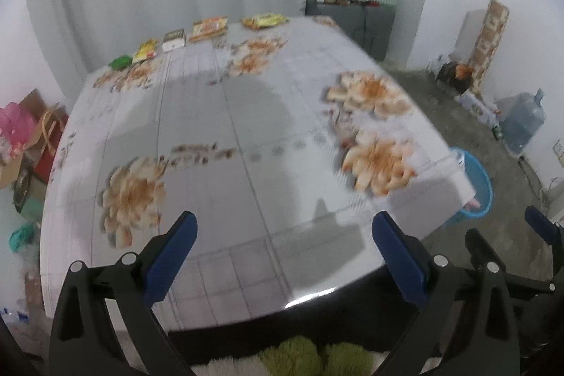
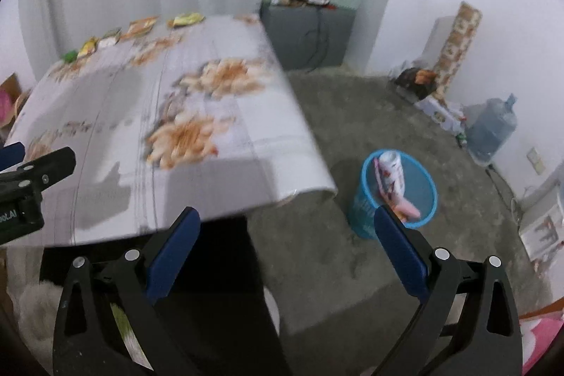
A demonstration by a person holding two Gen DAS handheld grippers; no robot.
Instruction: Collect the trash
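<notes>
Hovering wide open and empty over the table's (image 1: 246,115) near edge, the left gripper (image 1: 284,228) and right gripper (image 2: 287,224) sit far from five wrappers (image 1: 208,28) lining the far edge, the blue bin (image 2: 421,180) on the floor off its right corner.

Motion blur smears the wrappers (image 1: 208,29) along the table's (image 1: 246,115) far edge; their print is unreadable. The table hides part of the blue bin (image 1: 476,185).
</notes>
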